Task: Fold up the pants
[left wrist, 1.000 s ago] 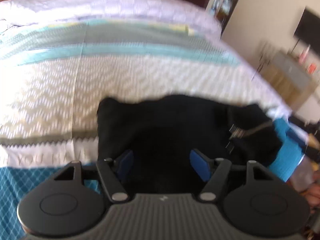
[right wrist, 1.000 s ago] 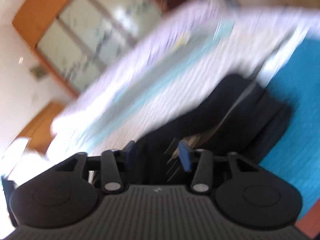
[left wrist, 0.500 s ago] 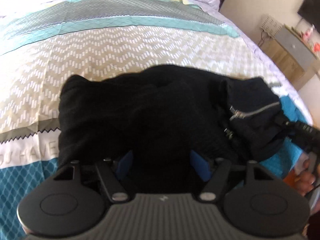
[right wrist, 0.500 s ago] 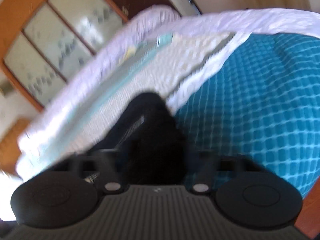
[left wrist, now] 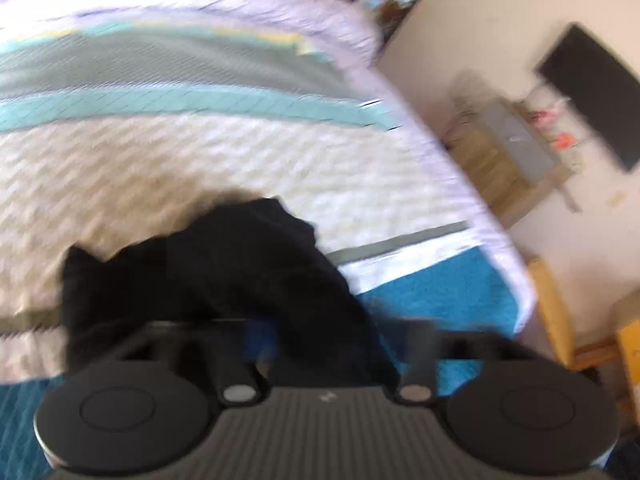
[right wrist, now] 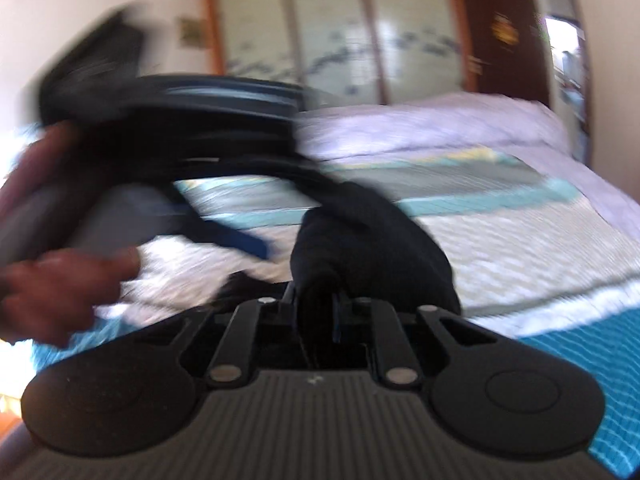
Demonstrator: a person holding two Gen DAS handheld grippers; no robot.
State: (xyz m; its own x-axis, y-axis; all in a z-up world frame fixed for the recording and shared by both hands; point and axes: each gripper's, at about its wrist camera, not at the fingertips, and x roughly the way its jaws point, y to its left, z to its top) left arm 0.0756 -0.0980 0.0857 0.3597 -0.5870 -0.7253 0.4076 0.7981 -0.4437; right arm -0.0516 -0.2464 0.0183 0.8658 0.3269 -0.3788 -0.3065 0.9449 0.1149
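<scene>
The black pants [left wrist: 224, 280] lie bunched on the patterned bedspread [left wrist: 200, 160]. My left gripper [left wrist: 332, 344] is low over their near edge; its jaws stand apart, with black cloth between and in front of them, all motion-blurred. In the right wrist view my right gripper [right wrist: 318, 312] is shut on a fold of the black pants [right wrist: 372, 240], which rises in front of it. The left gripper [right wrist: 240, 240] and the hand holding it show at the left of that view, blurred, one blue pad just left of the cloth.
The bed's right edge [left wrist: 500, 240] drops toward a wooden cabinet [left wrist: 508, 152] and a dark wall screen [left wrist: 592, 88]. A wardrobe with frosted doors [right wrist: 340, 32] stands behind the bed. A yellow wooden piece of furniture [left wrist: 560, 320] stands by the bed's corner.
My right gripper has closed on the pants and lifted a fold. The left gripper has swung right, and the zipper end of the pants has left its view.
</scene>
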